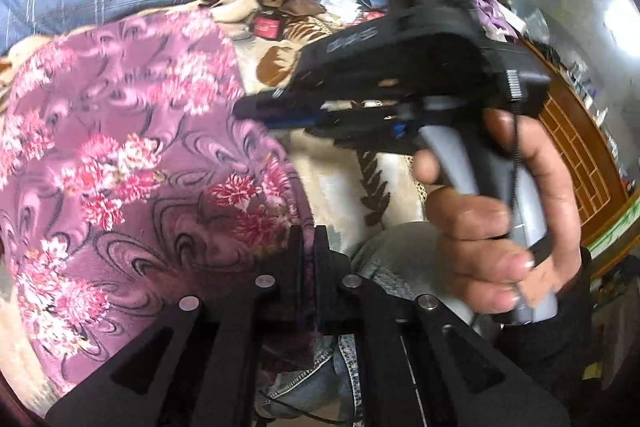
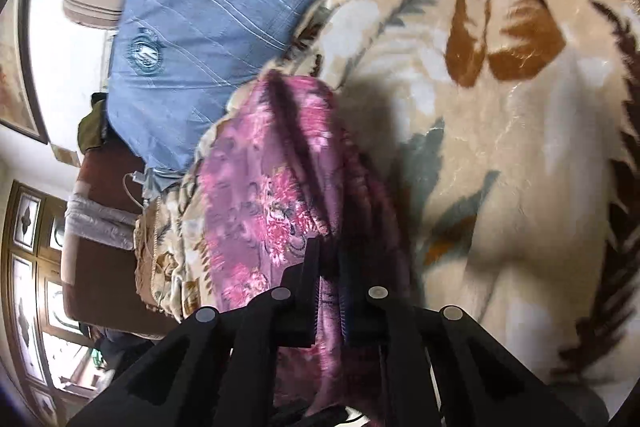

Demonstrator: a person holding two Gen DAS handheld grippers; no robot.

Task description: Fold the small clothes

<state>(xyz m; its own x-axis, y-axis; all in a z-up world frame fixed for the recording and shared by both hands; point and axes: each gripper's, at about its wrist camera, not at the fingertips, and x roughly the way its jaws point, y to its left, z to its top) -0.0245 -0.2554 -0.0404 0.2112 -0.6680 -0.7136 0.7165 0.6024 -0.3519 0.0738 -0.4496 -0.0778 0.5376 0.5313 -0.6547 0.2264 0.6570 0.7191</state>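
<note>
Both tongs, left tongs (image 1: 308, 255) and right tongs (image 2: 330, 267), are clamped on the purple floral fleece garment (image 1: 132, 155). Likely they hold separate edges to spread it above the cream leaf-patterned blanket (image 2: 500, 155) for folding.

Soft daylight fills both of my wrist views, brightest at a blown-out window (image 1: 618, 15) on the right edge of the left view. Motion blur smears the floral garment (image 2: 276, 195) and the cream blanket (image 2: 500, 131), where my fingers throw a soft shadow. Fisheye distortion bends every edge, and dark vignetting rings the corners.
</note>
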